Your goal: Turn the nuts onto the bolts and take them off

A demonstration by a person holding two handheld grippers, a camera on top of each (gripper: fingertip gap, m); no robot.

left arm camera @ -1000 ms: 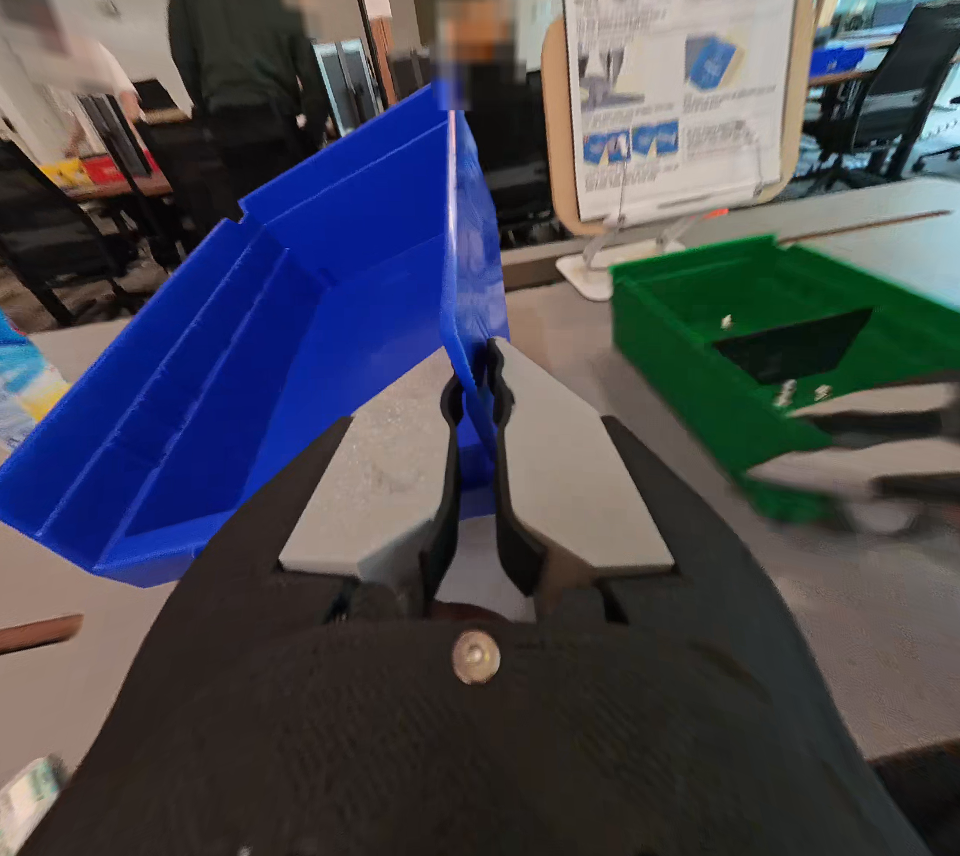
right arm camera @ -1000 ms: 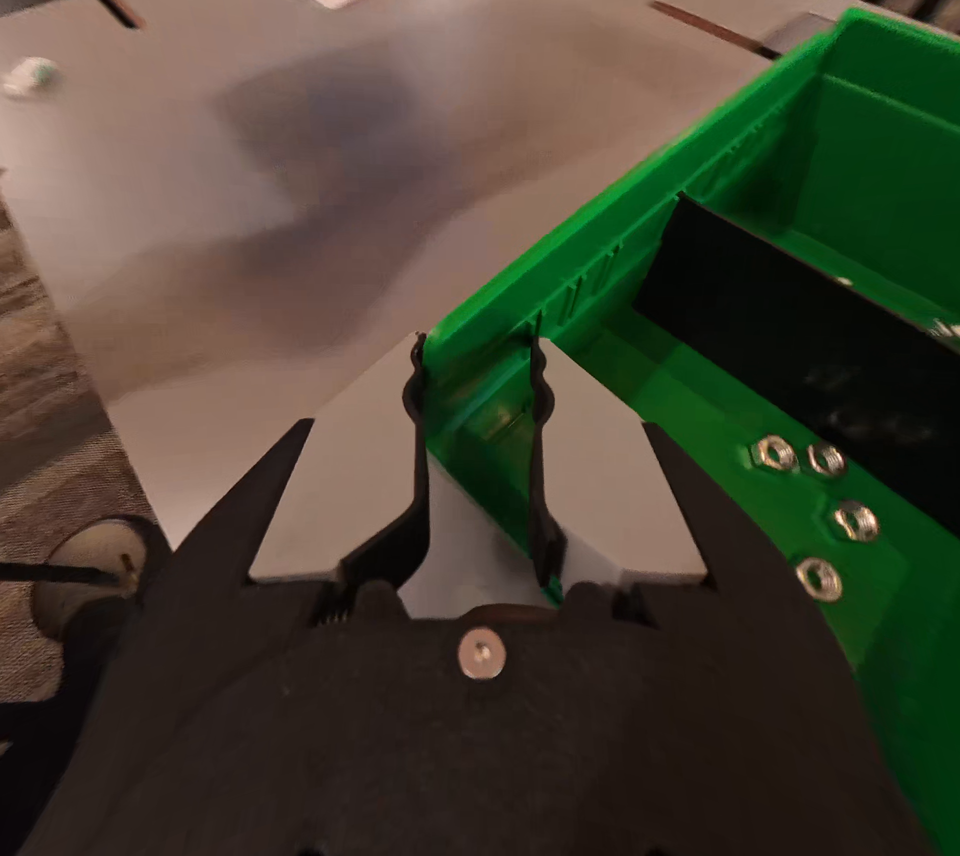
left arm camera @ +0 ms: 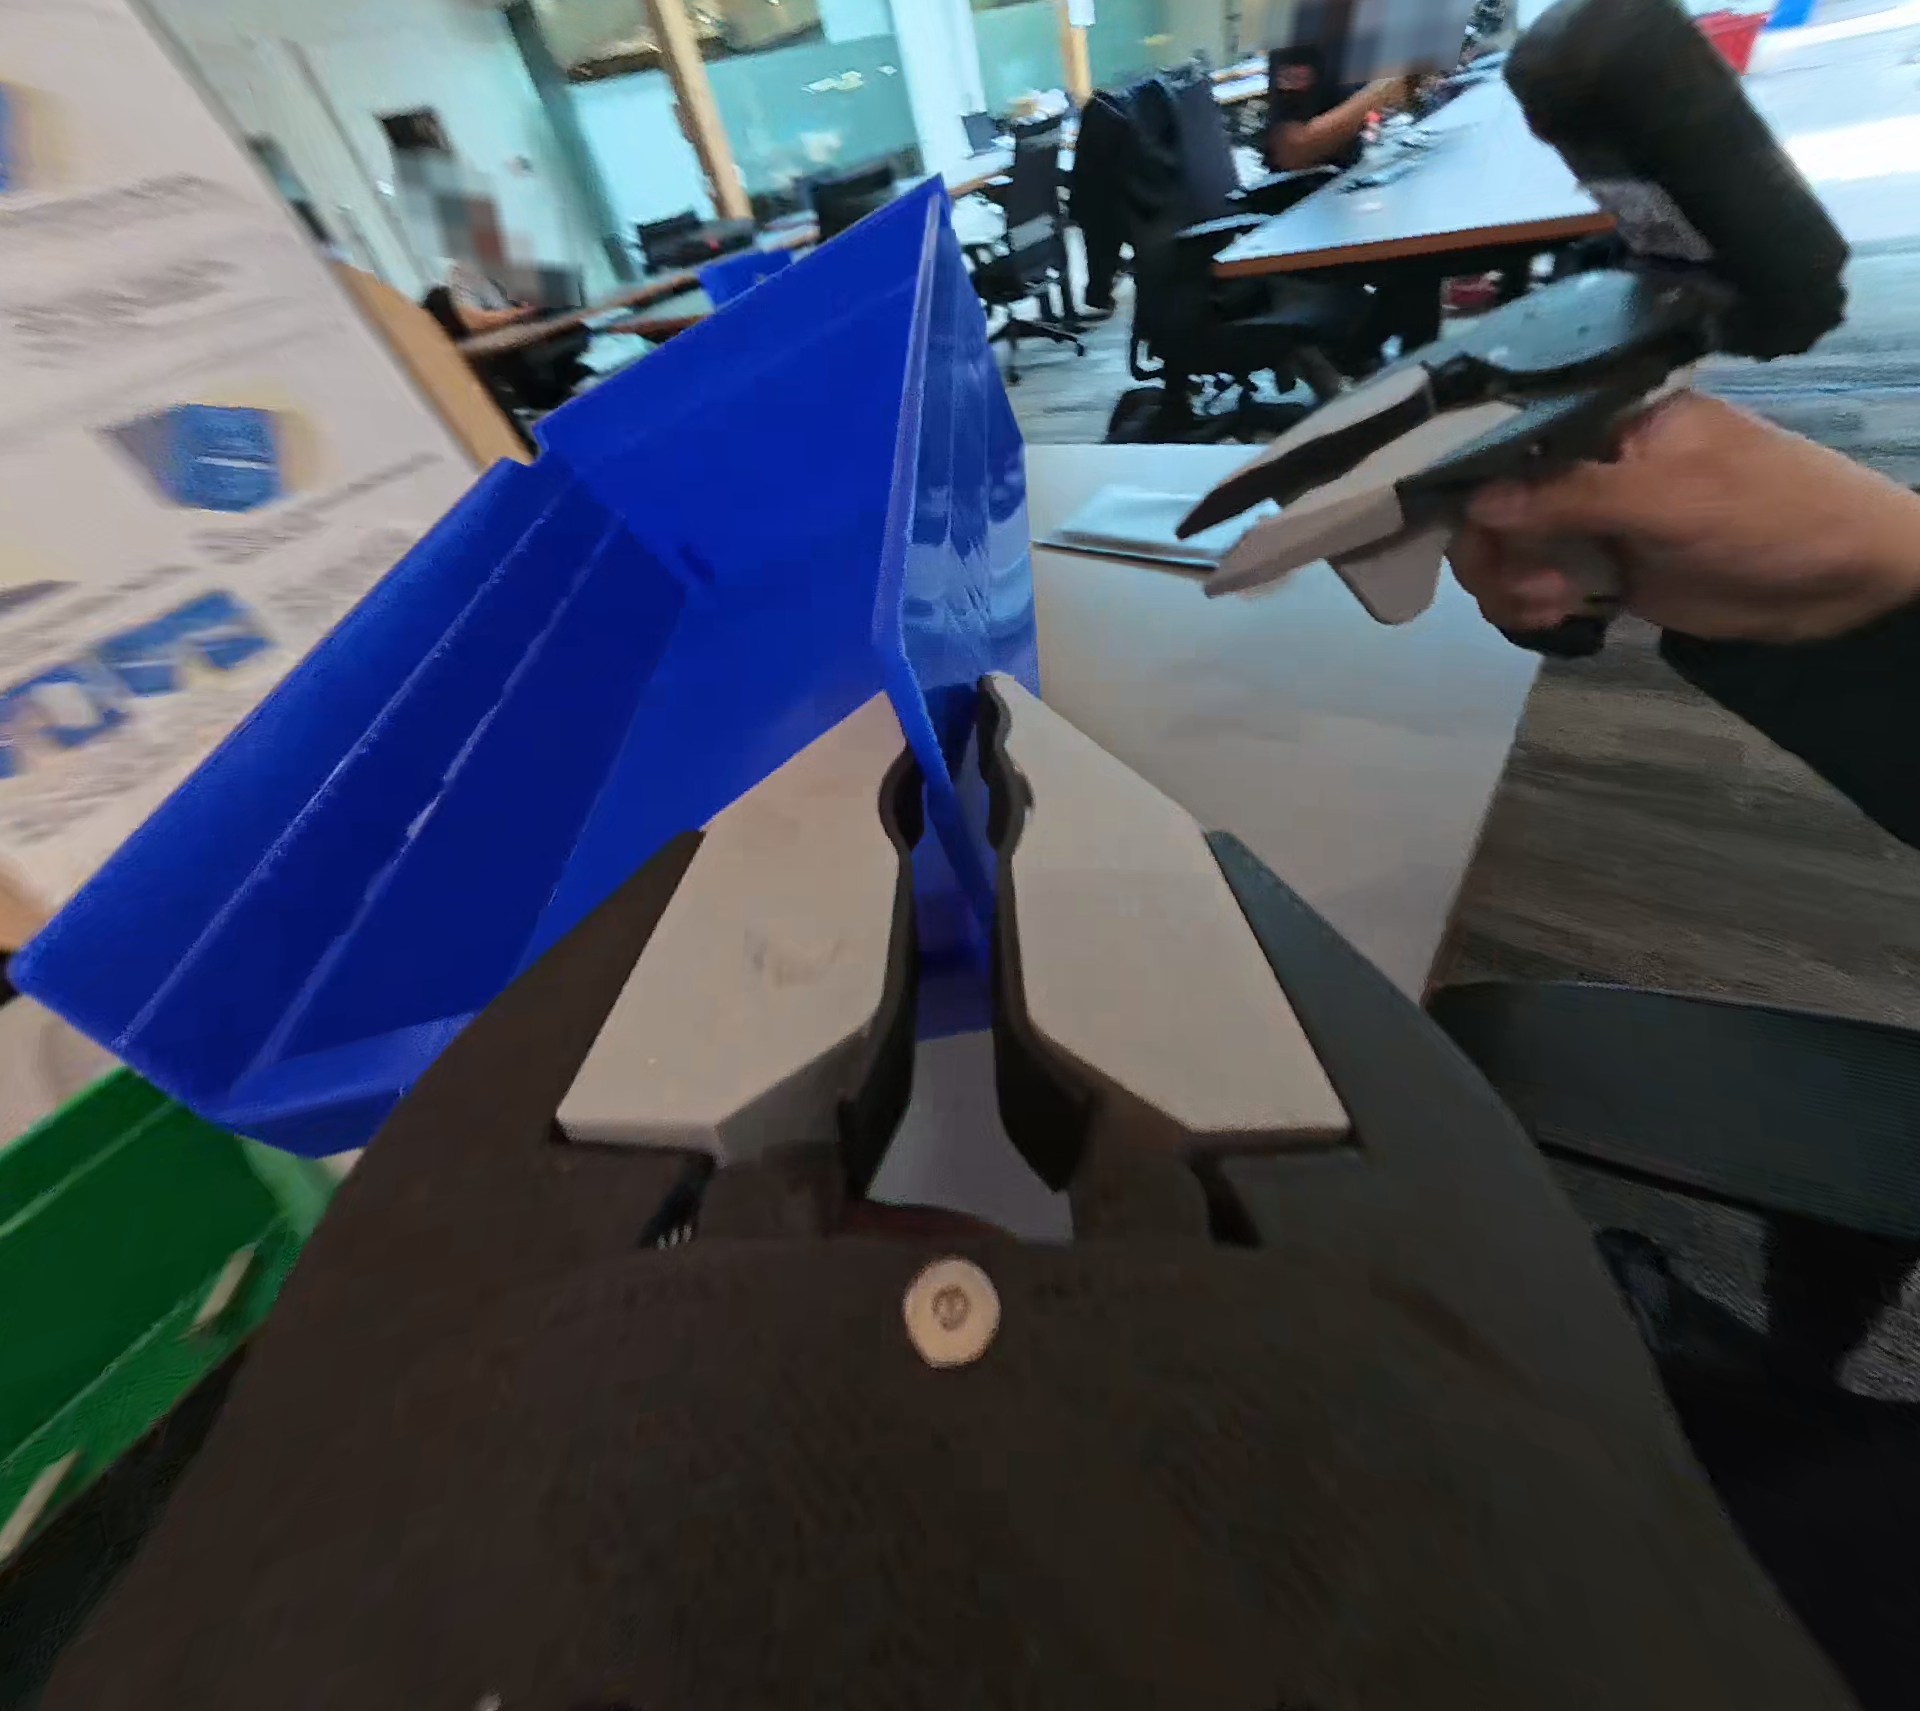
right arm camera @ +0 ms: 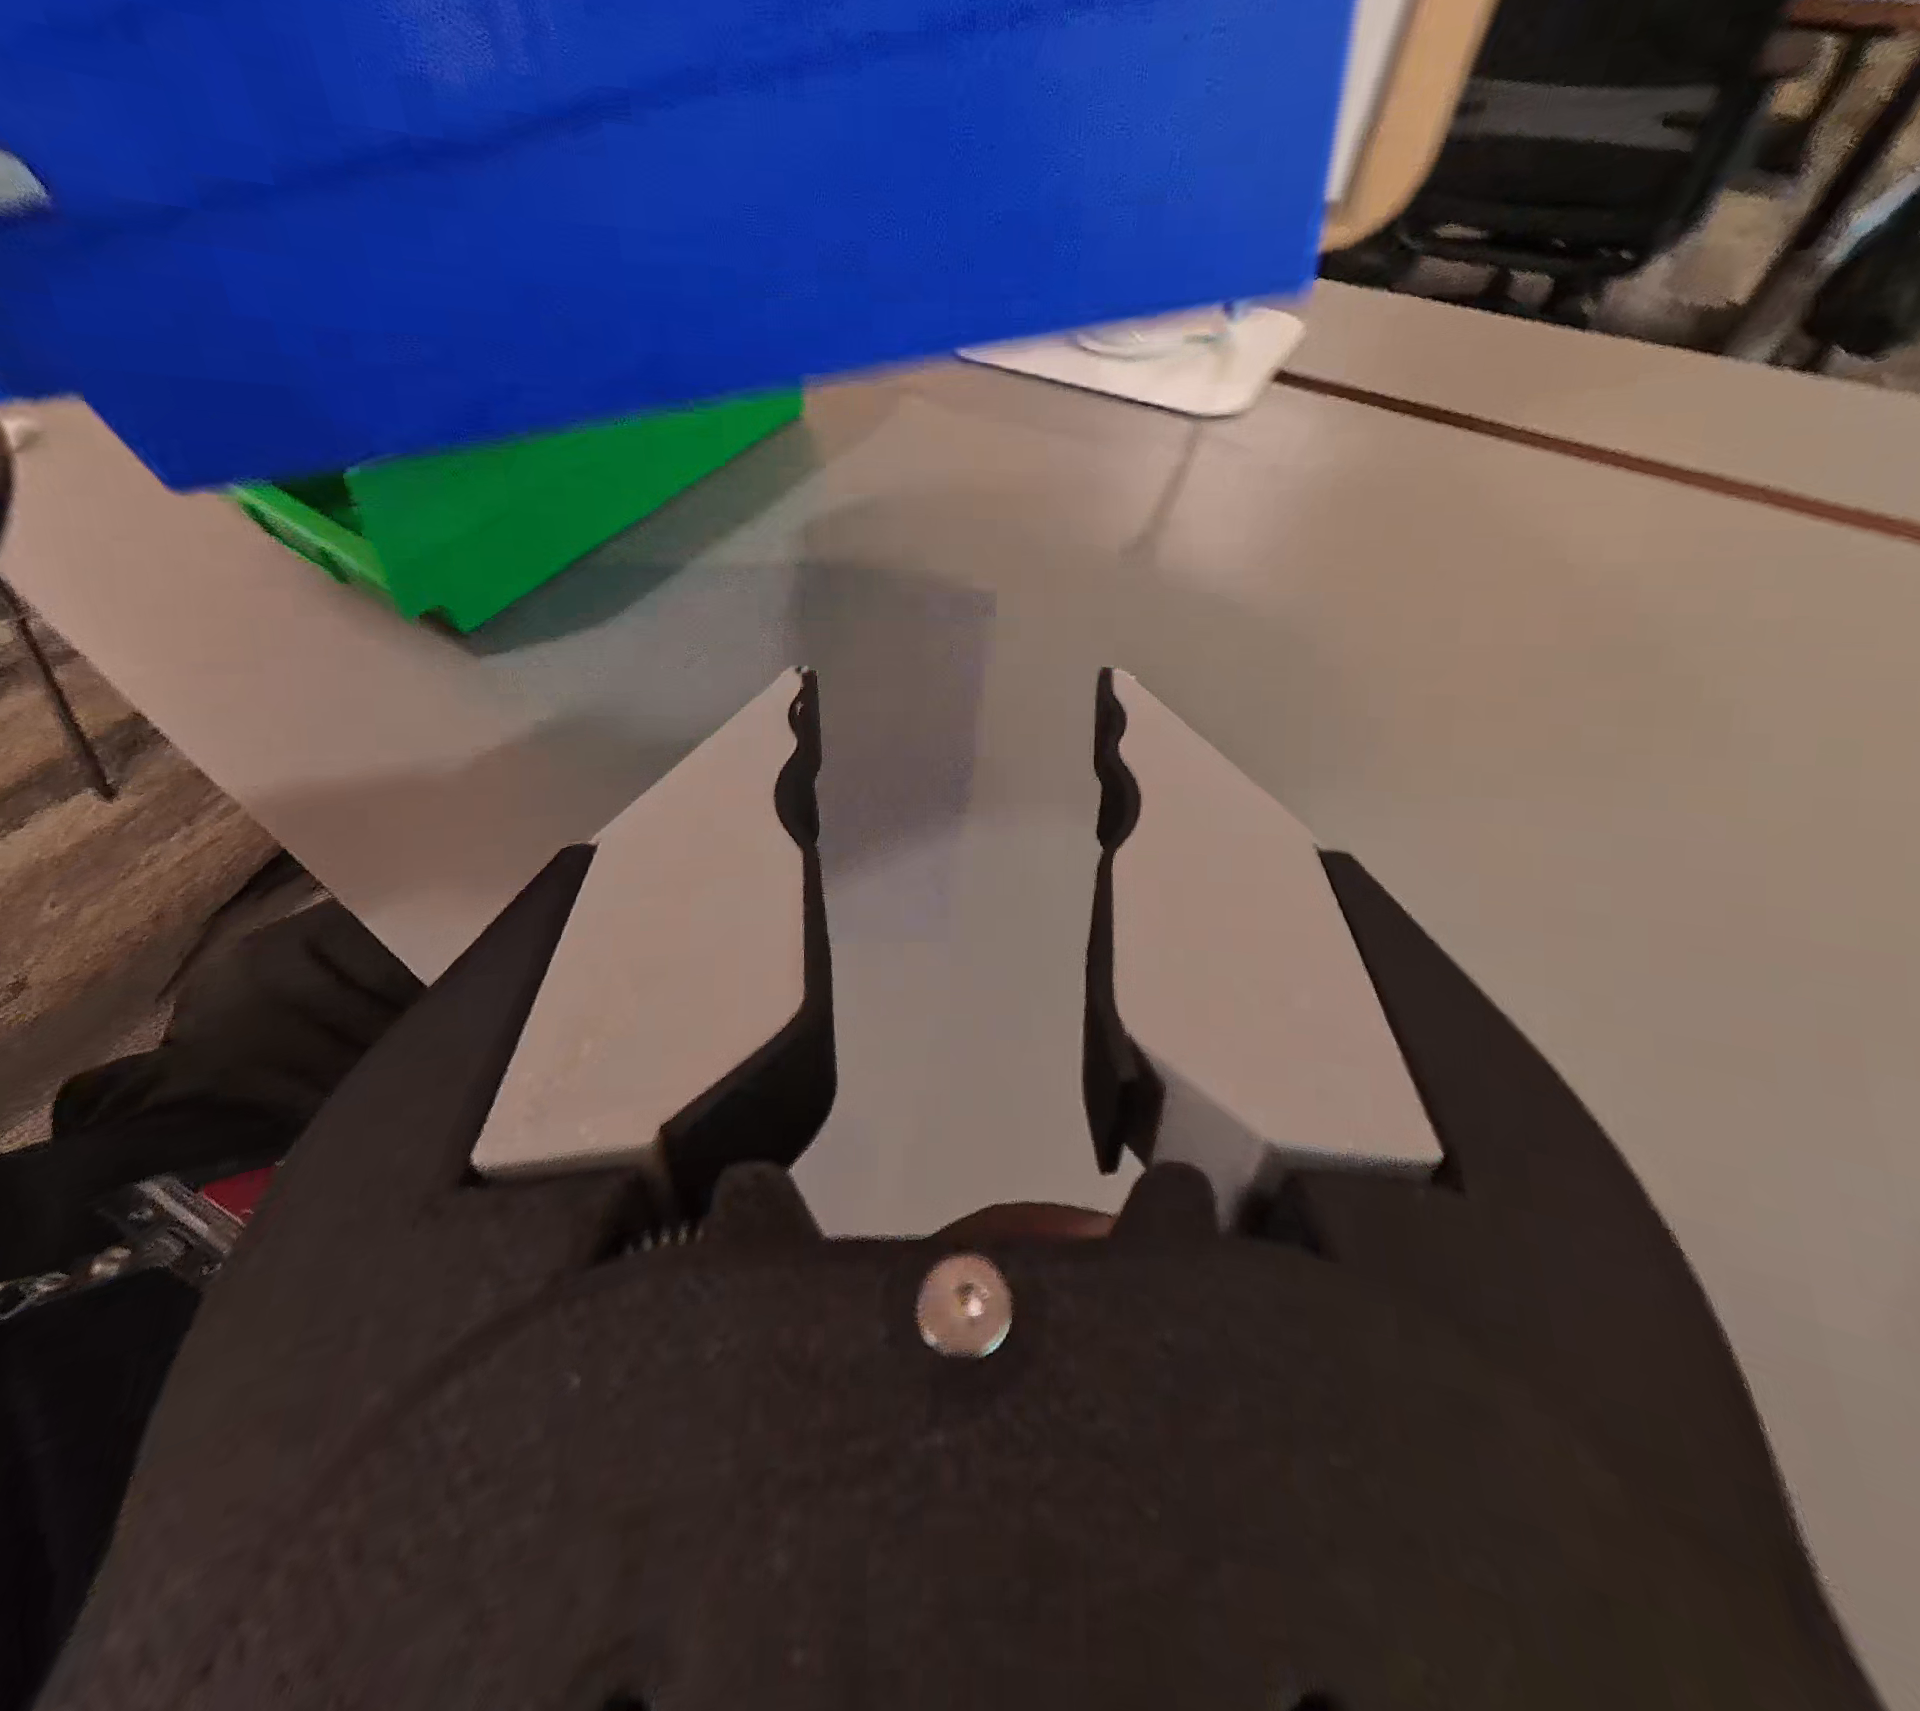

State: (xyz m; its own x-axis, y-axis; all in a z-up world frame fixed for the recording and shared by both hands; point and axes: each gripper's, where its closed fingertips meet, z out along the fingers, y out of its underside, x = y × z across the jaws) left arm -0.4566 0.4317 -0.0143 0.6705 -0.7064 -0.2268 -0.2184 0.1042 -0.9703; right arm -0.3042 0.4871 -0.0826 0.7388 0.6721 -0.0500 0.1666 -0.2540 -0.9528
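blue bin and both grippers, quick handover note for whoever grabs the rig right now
Left gripper: shut on the side wall of the blue bin, held tilted in the air above the green bin.
Right gripper: open, holding nothing, over the bare grey table.
Green bin rests on the table; its contents are not clear in either view.
Done: no nut seen on a bolt.
Left: set the blue bin down, then turn the nuts onto the bolts and take them off.
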